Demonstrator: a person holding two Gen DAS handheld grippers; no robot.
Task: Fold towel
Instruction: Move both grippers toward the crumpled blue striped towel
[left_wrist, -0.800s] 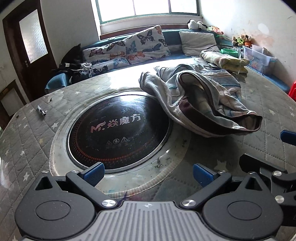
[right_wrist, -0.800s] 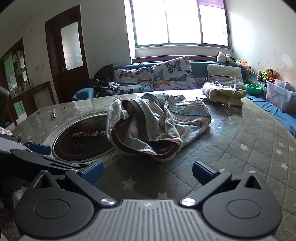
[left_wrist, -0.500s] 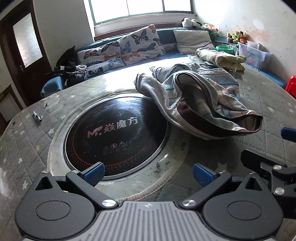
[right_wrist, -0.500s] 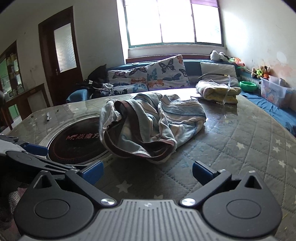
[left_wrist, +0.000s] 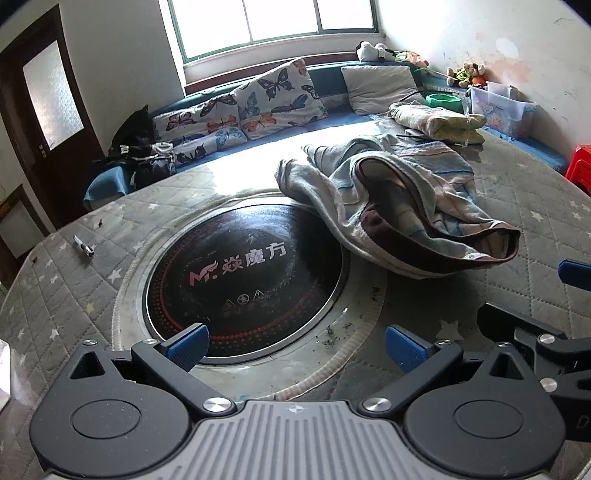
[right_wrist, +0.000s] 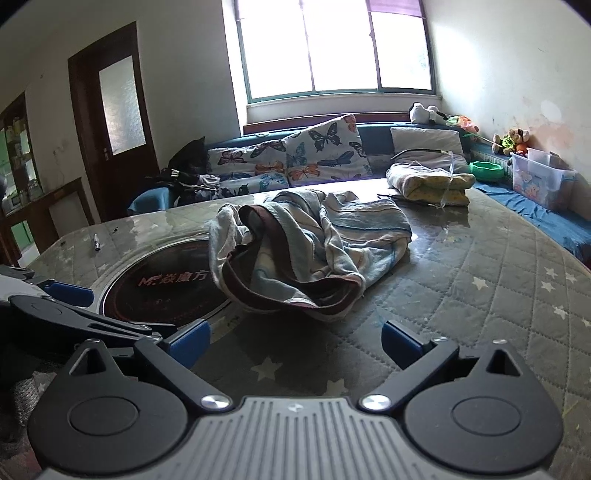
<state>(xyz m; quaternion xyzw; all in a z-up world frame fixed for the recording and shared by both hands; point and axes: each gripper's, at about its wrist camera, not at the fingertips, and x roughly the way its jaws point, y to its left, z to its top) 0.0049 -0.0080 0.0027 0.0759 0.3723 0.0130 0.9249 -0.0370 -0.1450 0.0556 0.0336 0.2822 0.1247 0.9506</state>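
We see the towel (left_wrist: 399, 206) crumpled on the tabletop (left_wrist: 535, 221), partly over the hob (left_wrist: 240, 269). Both tools, left (left_wrist: 295, 341) and right (right_wrist: 295, 341), gape empty, short of the towel.

One crumpled towel (left_wrist: 399, 206), one folded towel (left_wrist: 439, 123), two butterfly cushions (left_wrist: 280, 99), one pen (left_wrist: 83, 245).

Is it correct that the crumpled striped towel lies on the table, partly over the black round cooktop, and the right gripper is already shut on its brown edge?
Not fully. The right gripper is open with nothing between its fingers, short of the towel, as the right wrist view shows. The towel does lie crumpled on the table, partly over the black round cooktop.
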